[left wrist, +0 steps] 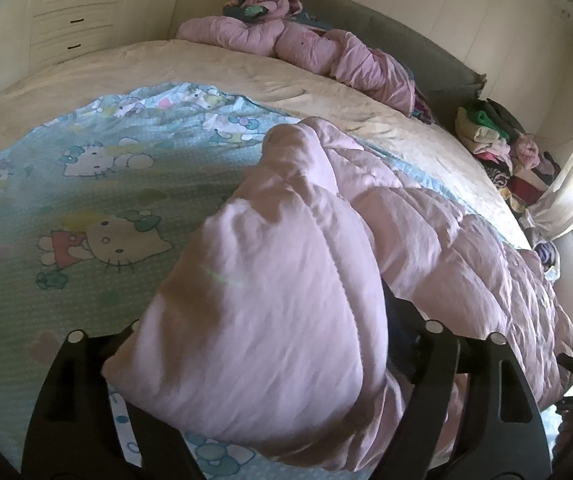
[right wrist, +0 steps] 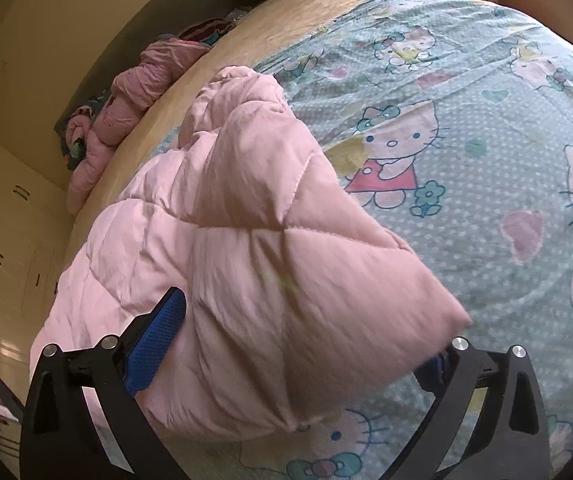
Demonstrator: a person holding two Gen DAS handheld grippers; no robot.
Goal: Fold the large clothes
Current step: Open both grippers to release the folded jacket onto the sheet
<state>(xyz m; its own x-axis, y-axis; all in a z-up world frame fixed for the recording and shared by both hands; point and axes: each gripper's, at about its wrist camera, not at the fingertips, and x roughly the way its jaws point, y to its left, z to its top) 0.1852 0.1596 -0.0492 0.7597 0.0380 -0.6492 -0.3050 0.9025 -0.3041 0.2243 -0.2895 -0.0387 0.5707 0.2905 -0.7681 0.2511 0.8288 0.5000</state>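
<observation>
A large pale pink quilted jacket (left wrist: 286, 264) lies on a light blue cartoon-cat sheet (left wrist: 86, 184) on the bed. In the left wrist view a thick fold of it fills the space between the fingers of my left gripper (left wrist: 270, 360), which is shut on it and lifts it off the sheet. In the right wrist view the same jacket (right wrist: 270, 248) bulges between the blue-padded fingers (right wrist: 154, 344) of my right gripper (right wrist: 294, 352), shut on another fold. The fingertips are hidden by fabric.
A beige bed cover (left wrist: 166, 64) lies under the sheet. A darker pink bundled quilt (left wrist: 306, 44) sits at the grey headboard (left wrist: 426, 48). A pile of folded clothes (left wrist: 502, 148) stands beside the bed. White wardrobe drawers (left wrist: 70, 20) are behind.
</observation>
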